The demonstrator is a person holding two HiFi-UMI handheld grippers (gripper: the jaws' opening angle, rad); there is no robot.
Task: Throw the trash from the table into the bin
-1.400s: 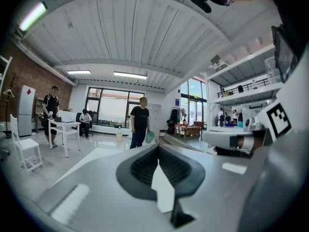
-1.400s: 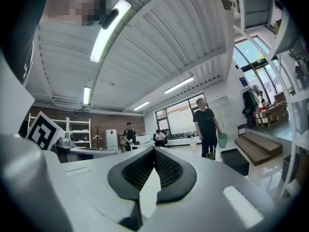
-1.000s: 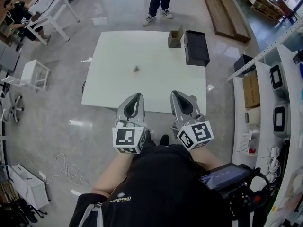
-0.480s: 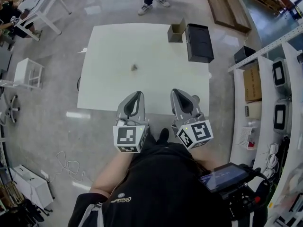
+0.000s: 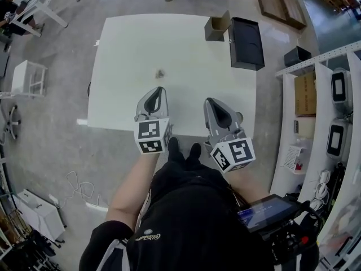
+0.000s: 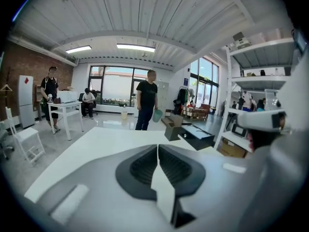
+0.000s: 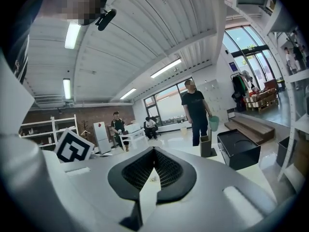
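Note:
A small grey scrap of trash (image 5: 159,72) lies alone near the middle of the white table (image 5: 175,41). A black bin (image 5: 246,35) stands at the table's far right side, and an open cardboard box (image 5: 217,27) sits on that corner next to it. My left gripper (image 5: 159,89) is shut and empty, its tips just short of the scrap, over the table's near part. Over the near edge to the right, my right gripper (image 5: 212,100) also has its jaws together with nothing in them. The bin (image 6: 198,137) and box (image 6: 171,128) show ahead in the left gripper view.
A person (image 6: 146,100) stands beyond the table's far edge, holding a green pail. Shelving with boxes (image 5: 333,95) runs along the right. A white chair (image 5: 25,78) and white desks (image 5: 39,1) are on the left, where other people (image 7: 116,124) are. Cables (image 5: 79,185) lie on the floor.
Both grippers have moved forward from short of the table to over its near edge, the left one further, close to the scrap. The whole view has shifted toward the table.

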